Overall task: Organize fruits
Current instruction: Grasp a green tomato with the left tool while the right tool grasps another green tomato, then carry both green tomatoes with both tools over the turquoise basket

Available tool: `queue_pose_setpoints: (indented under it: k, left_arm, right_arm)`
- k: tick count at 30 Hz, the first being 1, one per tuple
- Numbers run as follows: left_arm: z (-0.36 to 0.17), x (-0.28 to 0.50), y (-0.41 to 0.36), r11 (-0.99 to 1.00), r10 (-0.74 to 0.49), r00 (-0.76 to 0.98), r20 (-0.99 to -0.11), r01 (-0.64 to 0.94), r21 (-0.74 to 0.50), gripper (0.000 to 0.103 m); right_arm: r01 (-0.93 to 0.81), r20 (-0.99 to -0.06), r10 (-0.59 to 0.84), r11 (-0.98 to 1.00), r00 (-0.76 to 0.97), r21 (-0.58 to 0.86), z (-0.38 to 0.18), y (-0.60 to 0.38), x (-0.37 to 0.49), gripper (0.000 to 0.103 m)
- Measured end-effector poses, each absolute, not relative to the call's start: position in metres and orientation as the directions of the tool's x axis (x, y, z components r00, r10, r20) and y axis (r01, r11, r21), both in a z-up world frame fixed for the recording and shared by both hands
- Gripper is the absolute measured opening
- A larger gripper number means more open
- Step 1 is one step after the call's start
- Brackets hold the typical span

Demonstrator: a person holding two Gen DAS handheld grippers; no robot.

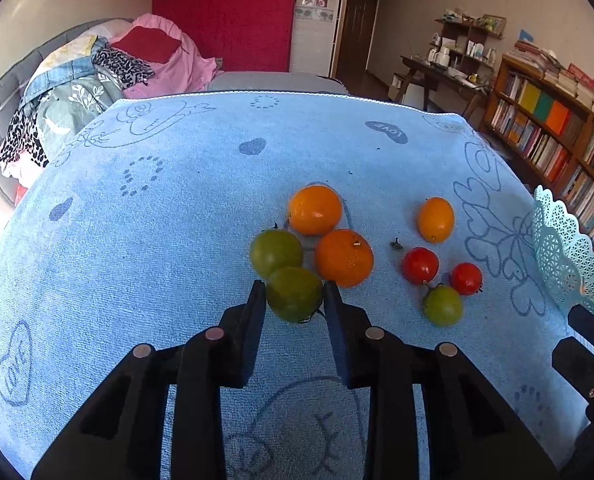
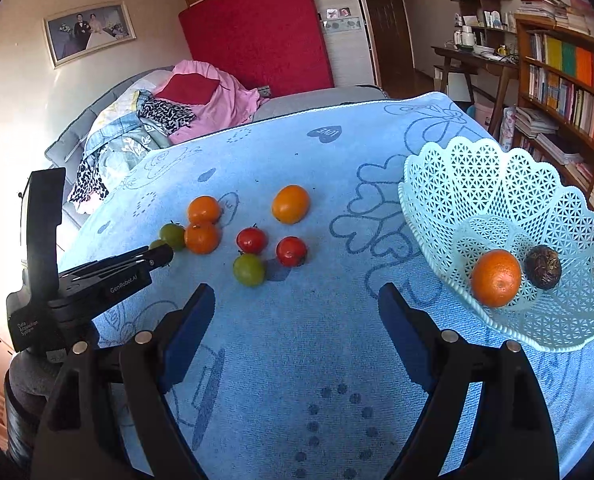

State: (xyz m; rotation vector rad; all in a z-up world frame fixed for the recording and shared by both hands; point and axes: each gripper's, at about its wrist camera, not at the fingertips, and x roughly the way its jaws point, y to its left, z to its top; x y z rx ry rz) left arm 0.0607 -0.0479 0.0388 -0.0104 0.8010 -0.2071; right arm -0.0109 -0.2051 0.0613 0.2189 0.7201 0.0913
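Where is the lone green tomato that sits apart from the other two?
In the right wrist view the green tomato lies on the blue towel, touching a red tomato, left of the basket.

Beyond my table's far edge stands a grey sofa (image 2: 97, 128) heaped with pink bedding (image 1: 169, 68) and patterned clothes. Behind it a red panel (image 2: 257, 28) leans on the pale wall, beside a dark wooden door (image 1: 355, 28). A framed photograph (image 2: 89, 32) hangs at far left. On my right, a packed bookshelf (image 1: 557, 128) and a cluttered wooden desk (image 2: 477, 60). Strong light glares from the left.
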Motion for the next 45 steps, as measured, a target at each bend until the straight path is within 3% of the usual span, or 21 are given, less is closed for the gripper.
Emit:
queue_pose_setpoints:
  k: [8, 17, 22, 33, 38, 45]
  left_arm:
    - [0.051, 0.053, -0.039, 0.991, -0.126, 0.728, -0.674, 0.121, -0.055, 0.030]
    - [0.056, 0.049, -0.035, 0.994, -0.103, 0.745, -0.659, 0.096, -0.047, 0.030]
    - [0.058, 0.047, -0.037, 0.992, -0.120, 0.744, -0.658, 0.114, -0.052, 0.030]
    - [0.057, 0.045, -0.041, 0.989, -0.138, 0.738, -0.660, 0.134, -0.058, 0.030]
    - [0.056, 0.045, -0.042, 0.989, -0.142, 0.735, -0.664, 0.138, -0.058, 0.030]
    - [0.054, 0.044, -0.043, 0.988, -0.144, 0.732, -0.666, 0.143, -0.057, 0.030]
  right_arm:
    - [-0.069, -0.666, 0.199, 0.974, 0.719, 0.216, 0.058, -0.182, 0.008, 0.082]
    - [-0.128, -0.716, 0.212, 0.977, 0.665, 0.170, 0.048, -0.151, 0.045, 0.053]
    - [-0.094, -0.736, 0.204, 0.977, 0.645, 0.189, 0.036, -0.154, 0.060, 0.045]
    - [-0.083, -0.764, 0.179, 0.983, 0.620, 0.163, 0.022, -0.148, 0.077, 0.044]
    - [-0.071, -0.775, 0.166, 0.985, 0.610, 0.155, 0.016, -0.147, 0.081, 0.030]
    - [-0.072, -0.760, 0.181, 0.982, 0.624, 0.175, 0.024, -0.149, 0.071, 0.029]
